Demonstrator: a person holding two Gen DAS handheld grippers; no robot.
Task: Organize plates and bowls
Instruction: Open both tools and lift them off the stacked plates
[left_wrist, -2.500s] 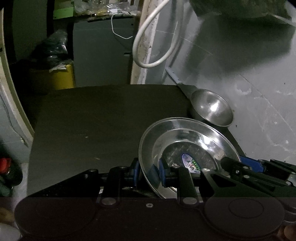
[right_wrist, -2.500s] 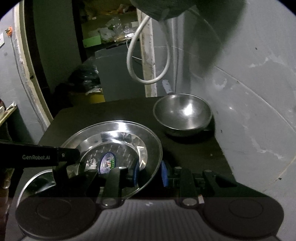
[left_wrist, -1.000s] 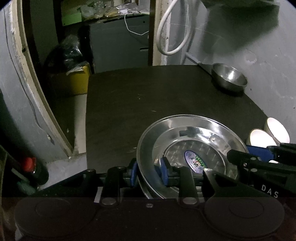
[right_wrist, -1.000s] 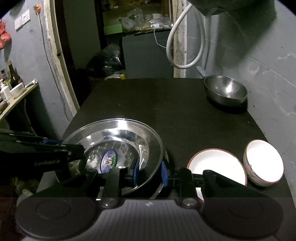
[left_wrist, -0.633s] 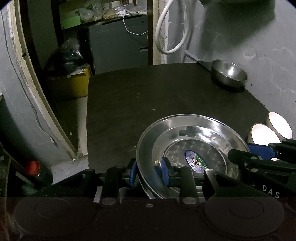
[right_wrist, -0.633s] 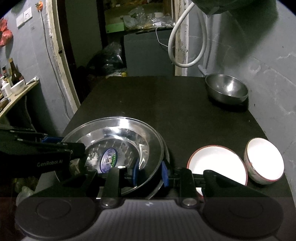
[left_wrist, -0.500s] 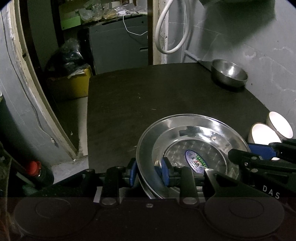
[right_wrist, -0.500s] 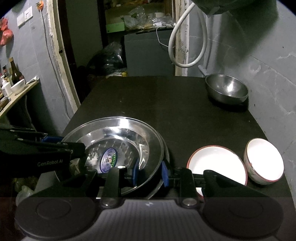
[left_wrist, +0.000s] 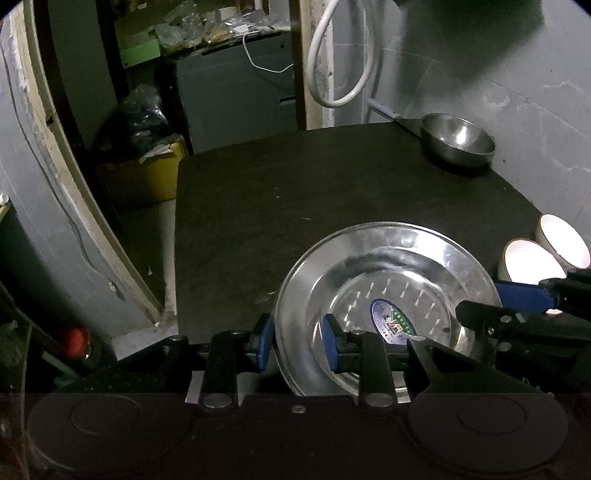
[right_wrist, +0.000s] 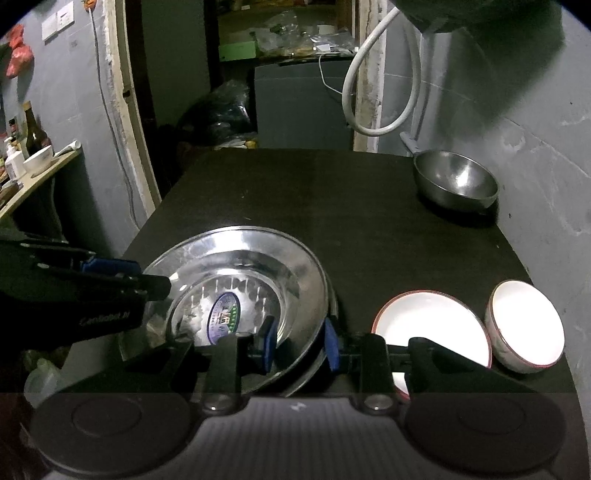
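Observation:
A large steel plate (left_wrist: 384, 280) with an oval sticker lies near the front of the black table (left_wrist: 295, 192); it also shows in the right wrist view (right_wrist: 236, 273). A second steel rim shows under it at the right. My left gripper (left_wrist: 297, 341) straddles the plate's left rim with its pads slightly apart. My right gripper (right_wrist: 297, 341) straddles the right rim the same way. A white plate (right_wrist: 432, 325) and a white bowl (right_wrist: 524, 325) sit to the right. A steel bowl (right_wrist: 456, 181) stands at the far right corner.
A grey wall (right_wrist: 535, 147) borders the table's right side, with a white hose (right_wrist: 373, 92) hanging at the back. The table's left edge (left_wrist: 176, 236) drops to the floor by a yellow bin (left_wrist: 155, 177). A shelf with bottles (right_wrist: 26, 155) stands at left.
Both grippers and the steel plate came back from the far end toward the table's front. In the last half second the jaws of both grippers have widened off the plate's rim.

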